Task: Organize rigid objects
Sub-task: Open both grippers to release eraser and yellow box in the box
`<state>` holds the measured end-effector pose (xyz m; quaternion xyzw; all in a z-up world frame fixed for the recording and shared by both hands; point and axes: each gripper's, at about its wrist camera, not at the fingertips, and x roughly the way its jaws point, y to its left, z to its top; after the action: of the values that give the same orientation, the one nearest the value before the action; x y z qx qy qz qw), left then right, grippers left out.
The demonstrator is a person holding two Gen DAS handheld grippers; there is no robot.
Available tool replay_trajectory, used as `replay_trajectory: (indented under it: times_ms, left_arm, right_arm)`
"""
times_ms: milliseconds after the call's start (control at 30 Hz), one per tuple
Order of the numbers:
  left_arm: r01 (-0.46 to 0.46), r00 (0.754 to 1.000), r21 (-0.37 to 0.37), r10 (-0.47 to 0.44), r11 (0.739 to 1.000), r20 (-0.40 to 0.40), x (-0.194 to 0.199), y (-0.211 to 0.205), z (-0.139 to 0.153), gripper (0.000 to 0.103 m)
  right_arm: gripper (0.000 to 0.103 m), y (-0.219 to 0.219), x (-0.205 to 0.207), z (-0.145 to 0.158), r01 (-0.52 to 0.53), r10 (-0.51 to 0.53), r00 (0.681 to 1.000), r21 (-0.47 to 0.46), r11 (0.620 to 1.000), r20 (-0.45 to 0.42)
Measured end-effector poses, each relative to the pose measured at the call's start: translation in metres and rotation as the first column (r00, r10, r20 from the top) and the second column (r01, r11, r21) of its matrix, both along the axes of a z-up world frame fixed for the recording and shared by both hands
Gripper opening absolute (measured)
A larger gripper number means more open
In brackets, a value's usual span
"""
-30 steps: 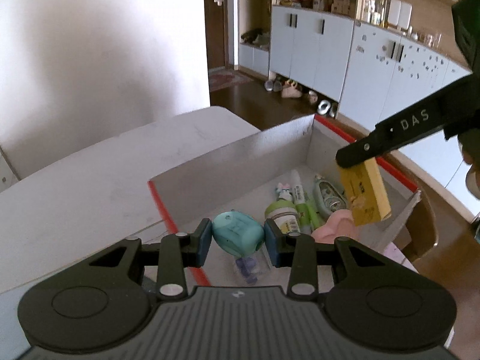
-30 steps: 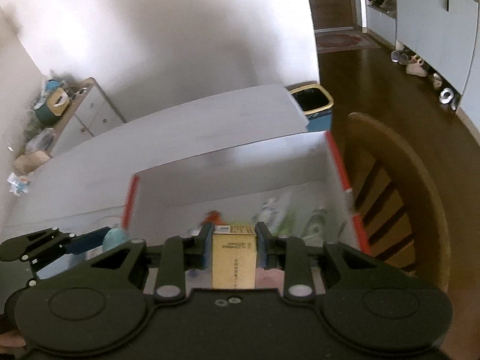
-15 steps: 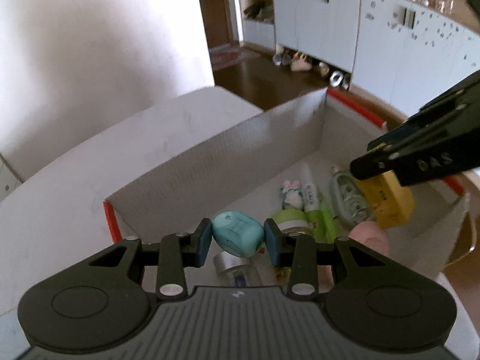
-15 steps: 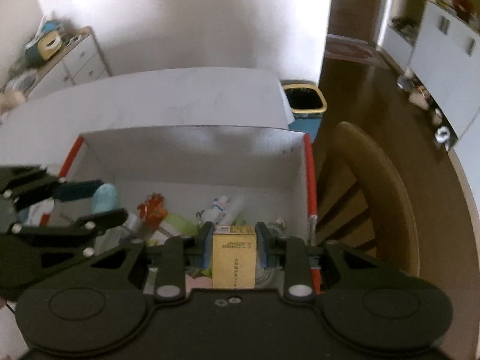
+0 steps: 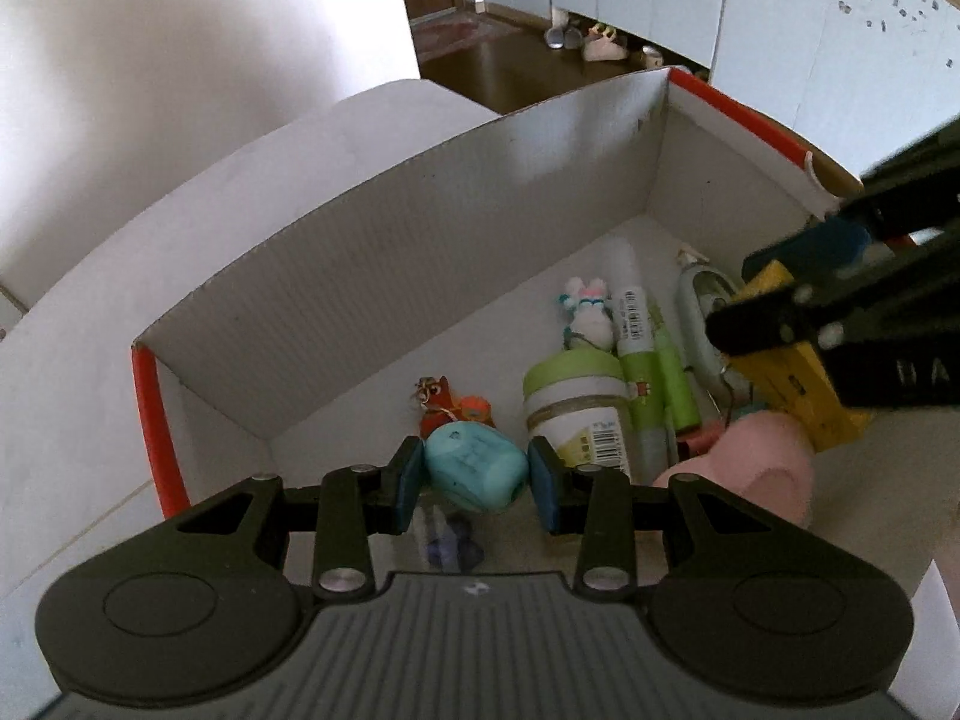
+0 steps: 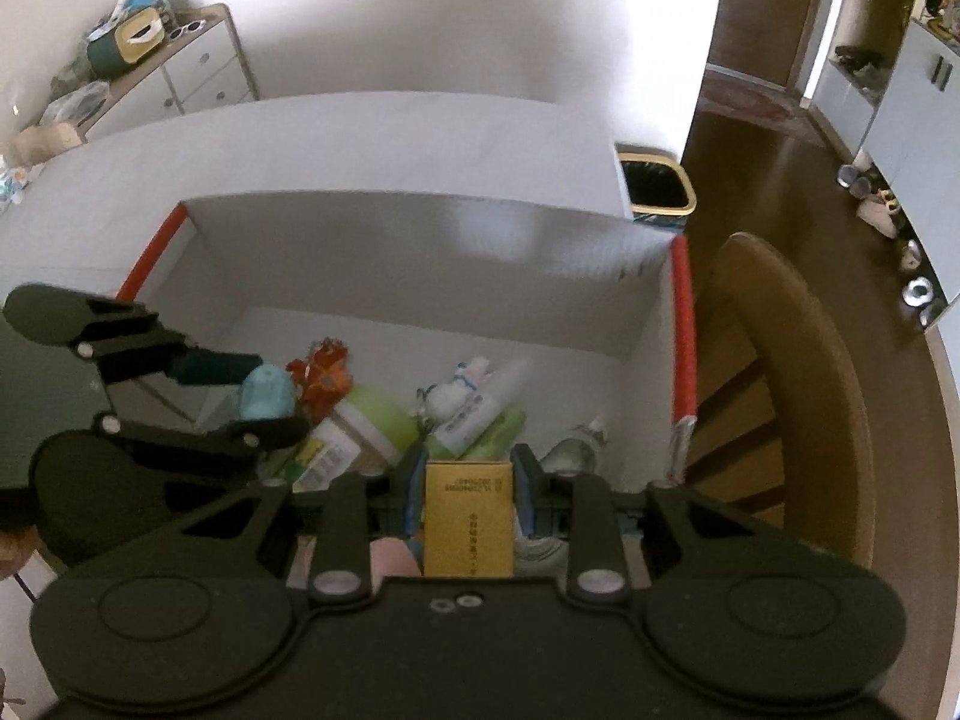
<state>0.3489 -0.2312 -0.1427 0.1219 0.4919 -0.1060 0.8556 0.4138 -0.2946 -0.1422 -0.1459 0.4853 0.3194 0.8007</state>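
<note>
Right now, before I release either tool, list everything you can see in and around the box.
Cardboard box: one, white with red edges, on the white table.
Teal rounded object: one, clamped in the left tool above the box's left end.
Yellow carton: one, clamped in the right tool over the box's right end.
Jar: one, green lid, lying in the box middle.
Green tubes: two or so, beside the jar.
Bunny charm: one, white, behind the jar.
Orange charm: one, left of the jar.
Pink object: one, near right.
Wooden chair: one, right of the box.
Bin: one, dark with a yellow rim, on the floor.
Left tool: shut.
Right tool: shut.
</note>
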Motion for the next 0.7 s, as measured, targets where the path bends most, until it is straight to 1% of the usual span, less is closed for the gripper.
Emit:
replay_trajectory:
  times_ms: [100,300,467,533,600,700]
  left_arm:
    - [-0.008,1.0,-0.007,0.008,1.0,-0.001,0.0,0.002,0.001,0.037]
    - [-0.019,1.0,0.015,0.019,1.0,0.004,0.002,-0.003,0.0,0.037]
    - [-0.043,0.999,0.002,0.043,0.999,-0.011,0.002,-0.002,0.001,0.038]
    - [-0.058,0.998,-0.006,0.058,0.998,-0.015,0.0,0.001,0.003,0.043]
    - [-0.067,0.998,-0.023,0.067,0.997,-0.012,-0.003,0.005,0.005,0.051]
    - [-0.072,0.997,-0.045,0.072,0.996,-0.002,-0.011,0.009,0.009,0.054]
  right_arm:
    - [0.028,0.001,0.0,0.0,-0.003,0.003,1.0,0.009,1.0,-0.004]
    - [0.029,-0.001,0.002,0.001,-0.005,0.006,1.0,0.016,1.0,-0.03]
    - [0.031,-0.005,-0.002,0.004,-0.01,0.011,0.999,0.029,1.0,-0.039]
    - [0.032,-0.007,-0.003,0.007,-0.006,0.007,0.999,0.035,0.999,-0.039]
    - [0.033,-0.01,-0.005,0.009,-0.002,0.004,0.999,0.049,0.999,-0.044]
    - [0.035,-0.014,-0.01,0.013,-0.004,0.007,0.999,0.068,0.998,-0.052]
